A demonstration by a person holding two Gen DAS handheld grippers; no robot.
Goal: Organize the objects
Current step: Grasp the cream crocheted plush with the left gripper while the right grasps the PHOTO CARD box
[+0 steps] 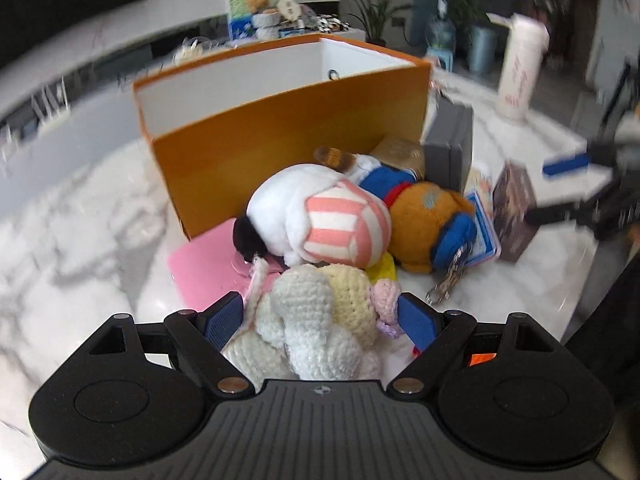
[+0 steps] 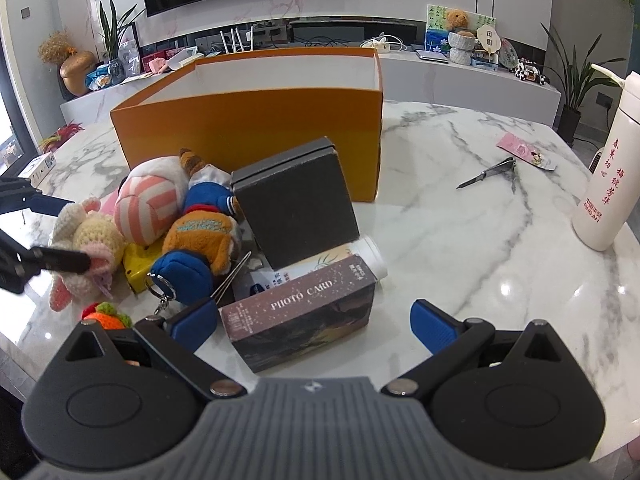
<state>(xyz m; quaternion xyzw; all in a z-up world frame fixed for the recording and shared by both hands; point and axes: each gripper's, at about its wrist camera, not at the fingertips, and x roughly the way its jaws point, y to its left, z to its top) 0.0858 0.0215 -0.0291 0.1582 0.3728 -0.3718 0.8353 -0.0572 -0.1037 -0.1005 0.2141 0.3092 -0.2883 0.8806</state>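
The left tongs [image 1: 320, 316] straddle the crocheted doll [image 1: 320, 320], a blue pad on each flank; from the right wrist view one dark finger seems to press into its pink side, so I judge the doll gripped or very nearly so, ready to be lifted. Just beyond those tongs lies the striped plush [image 1: 320, 220], slumped over a pink flat box [image 1: 204, 268], with the orange plush [image 1: 424, 220] to its right, its keyring trailing onto the desk [image 1: 80, 240]. Further ahead stands the orange box [image 1: 288, 136], open at the top and seemingly empty, which is presumably where the heap is meant to go; everything is piled against its near wall. The right tongs [image 2: 312, 324] are spread wide around the photo card box [image 2: 300, 312], the left pad close by its corner, the right pad well apart from it, nothing held. That box lies flat, directly ahead of the pads, an easy shape to close on. Behind it leans the grey box [image 2: 296, 204], propped on a white tube. Far right of these tongs stands a white bottle [image 2: 604, 168], out of the way.
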